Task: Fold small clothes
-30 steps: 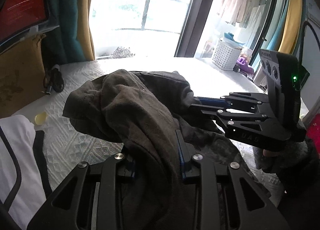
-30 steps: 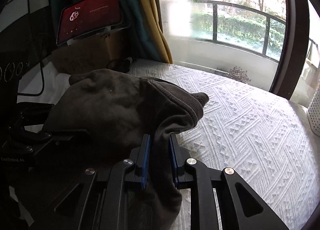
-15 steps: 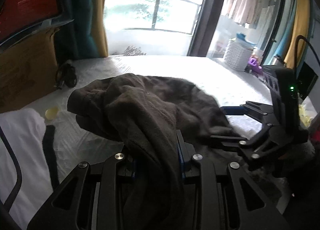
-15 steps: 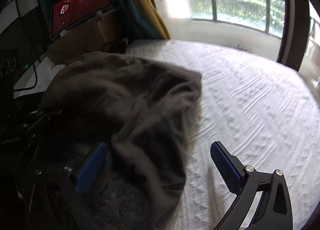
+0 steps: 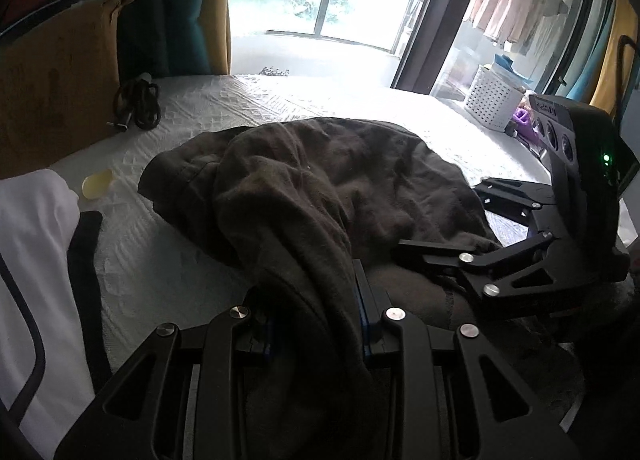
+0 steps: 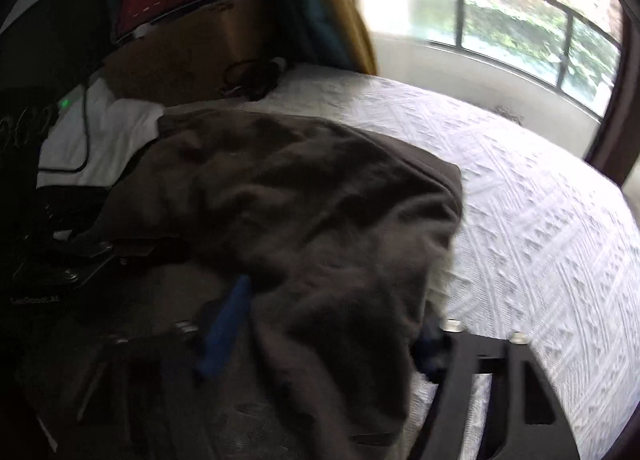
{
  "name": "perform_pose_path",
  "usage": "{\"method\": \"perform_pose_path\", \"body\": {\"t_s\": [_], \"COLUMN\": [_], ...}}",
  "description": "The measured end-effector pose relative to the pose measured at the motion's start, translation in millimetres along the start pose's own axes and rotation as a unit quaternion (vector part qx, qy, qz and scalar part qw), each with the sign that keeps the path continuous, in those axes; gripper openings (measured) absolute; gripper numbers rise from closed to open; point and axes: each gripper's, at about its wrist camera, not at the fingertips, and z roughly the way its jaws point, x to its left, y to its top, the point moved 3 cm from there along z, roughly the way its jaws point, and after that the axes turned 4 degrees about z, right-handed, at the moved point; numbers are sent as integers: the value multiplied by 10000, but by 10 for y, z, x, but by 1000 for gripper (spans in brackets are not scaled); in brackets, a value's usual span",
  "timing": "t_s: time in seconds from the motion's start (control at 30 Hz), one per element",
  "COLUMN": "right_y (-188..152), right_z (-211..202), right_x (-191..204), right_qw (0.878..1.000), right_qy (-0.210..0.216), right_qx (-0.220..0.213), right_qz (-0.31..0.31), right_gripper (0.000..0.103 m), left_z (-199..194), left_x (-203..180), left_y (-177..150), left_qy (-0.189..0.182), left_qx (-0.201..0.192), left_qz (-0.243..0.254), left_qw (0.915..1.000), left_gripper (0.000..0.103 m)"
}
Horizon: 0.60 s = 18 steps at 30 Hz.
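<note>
Brown garment has sunk onto the bed; your left gripper still pinches its fold, while your right gripper let go, jaws now narrowing loosely around cloth.

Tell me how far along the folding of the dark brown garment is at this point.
Early. Done: the dark brown fabric garment is laid on the white quilted bedspread, still bunched, no neat fold visible. In hand: the left gripper pinches one edge; the right gripper has just been closing, its jaws apart around another part without clamping it. Left: flattening and folding it.
</note>
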Motion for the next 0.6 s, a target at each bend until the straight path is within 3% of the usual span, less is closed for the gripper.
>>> {"method": "perform_pose_path", "body": {"t_s": [0.03,0.13,0.6], "right_y": [10,2,9], "right_z": [0,-30,-744], "right_x": [17,24,120], "right_qw": [10000,9999,9969], "right_qy": [13,96,78], "right_qx": [-26,-66,-783], "right_qz": [-29,19,59], "right_gripper": [44,31,24], "left_z": [-14,-75,-577], "left_x": [-27,-97,-399], "left_y": [3,28,151], "left_qy": [3,-70,-183], "left_qx": [-36,-166,-778], "left_qz": [42,132,397], "left_qw": [10000,9998,9960], "left_gripper": [28,28,28]}}
